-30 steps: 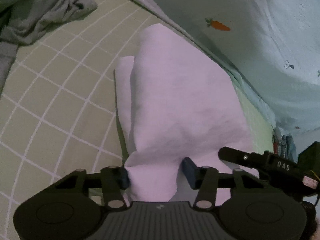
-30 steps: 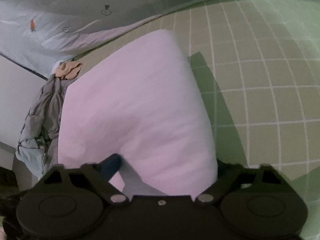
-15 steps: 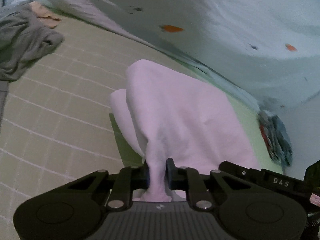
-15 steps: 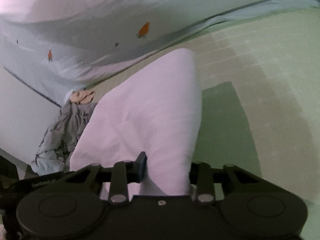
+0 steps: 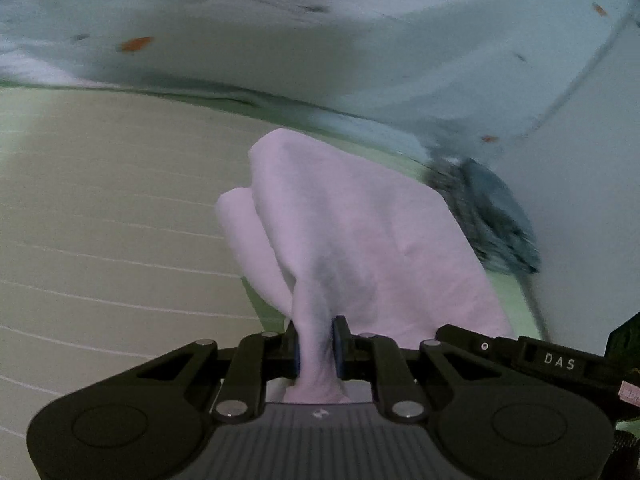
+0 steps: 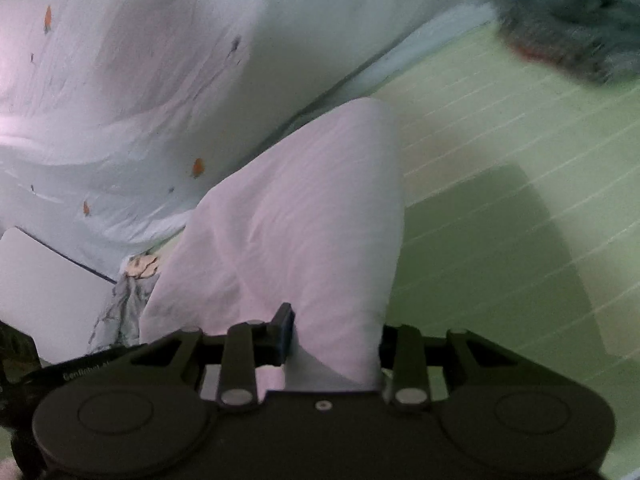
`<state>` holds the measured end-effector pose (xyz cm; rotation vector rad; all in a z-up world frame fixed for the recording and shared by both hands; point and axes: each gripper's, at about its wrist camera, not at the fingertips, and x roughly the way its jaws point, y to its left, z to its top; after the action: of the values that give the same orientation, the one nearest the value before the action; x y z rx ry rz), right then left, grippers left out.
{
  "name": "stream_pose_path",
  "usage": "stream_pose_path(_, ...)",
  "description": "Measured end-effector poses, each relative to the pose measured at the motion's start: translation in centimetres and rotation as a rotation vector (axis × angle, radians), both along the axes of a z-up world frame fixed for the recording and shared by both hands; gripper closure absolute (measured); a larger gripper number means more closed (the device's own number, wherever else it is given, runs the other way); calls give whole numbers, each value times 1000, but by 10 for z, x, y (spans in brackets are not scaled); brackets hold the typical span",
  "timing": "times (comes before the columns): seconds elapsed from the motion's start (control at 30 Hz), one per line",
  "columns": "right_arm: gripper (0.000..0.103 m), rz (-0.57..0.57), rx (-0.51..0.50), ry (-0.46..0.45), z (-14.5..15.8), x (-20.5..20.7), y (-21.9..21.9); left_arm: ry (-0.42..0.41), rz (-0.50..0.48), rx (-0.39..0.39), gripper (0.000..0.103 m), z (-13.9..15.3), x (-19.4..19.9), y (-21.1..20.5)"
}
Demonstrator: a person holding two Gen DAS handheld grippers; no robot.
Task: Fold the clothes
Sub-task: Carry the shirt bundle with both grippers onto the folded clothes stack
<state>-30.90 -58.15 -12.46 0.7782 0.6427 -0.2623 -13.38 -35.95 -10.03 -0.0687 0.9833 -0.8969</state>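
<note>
Two grippers, each pinching the same pale pink garment (image 5: 360, 236), which is lifted above a light green sheet (image 5: 100, 208) with thin white grid lines. Garment looks plain, soft, matte, no print or seam detail visible; fabric hangs doubled, with a rounded fold at the far end and a second smaller lobe on its left side in the left wrist view. Left gripper (image 5: 316, 346) jaws nearly closed, a narrow bunched strip of the pink cloth squeezed between the blue pads (image 5: 339, 344), cloth fanning out wider beyond them. Right gripper (image 6: 334, 336) jaws wider apart but clamped on a thicker wad of the same garment (image 6: 304, 216); left blue pad (image 6: 285, 330) presses the cloth, right finger mostly hidden behind fabric. Garment throws a dark shadow (image 6: 500, 248) on the sheet to its right in the right wrist view. Behind it a light blue quilt (image 5: 320, 40) with small orange carrot prints, blurred. Dark grey-blue pile of clothes (image 5: 484, 216) at the sheet's far edge, blurred, touching nothing of the garment that can be seen. Grey crumpled clothing (image 6: 120, 312) with a beige item (image 6: 140, 266) on top at left in the right wrist view. Writing: "DAS" in white on a black part (image 5: 558, 361) at right of the left view; on the right view a partial white label reads roughly "Genrobot", end cut off, not fully legible.
</note>
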Motion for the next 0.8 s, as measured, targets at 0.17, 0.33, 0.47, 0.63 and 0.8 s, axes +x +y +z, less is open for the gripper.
stream_pose_path(0.17, 70, -26, -91, -3, 22, -62, -83, 0, -78, -40, 87, 9, -57, -101)
stream_pose_path(0.33, 70, -59, -148, -43, 53, -109, -159, -101, -202, -65, 87, 45, -90, -191)
stream_pose_path(0.47, 70, -72, -191, -103, 77, -116, -223, -111, -236, -133, 87, 65, -86, -256)
stream_pose_path(0.63, 70, -70, -278, -164, 106, -95, -314, -152, -247, -214, 87, 90, -64, -342)
stream_pose_path(0.8, 62, -77, -407, -183, 120, -51, -398, -163, -193, -150, 80, 58, -40, -394)
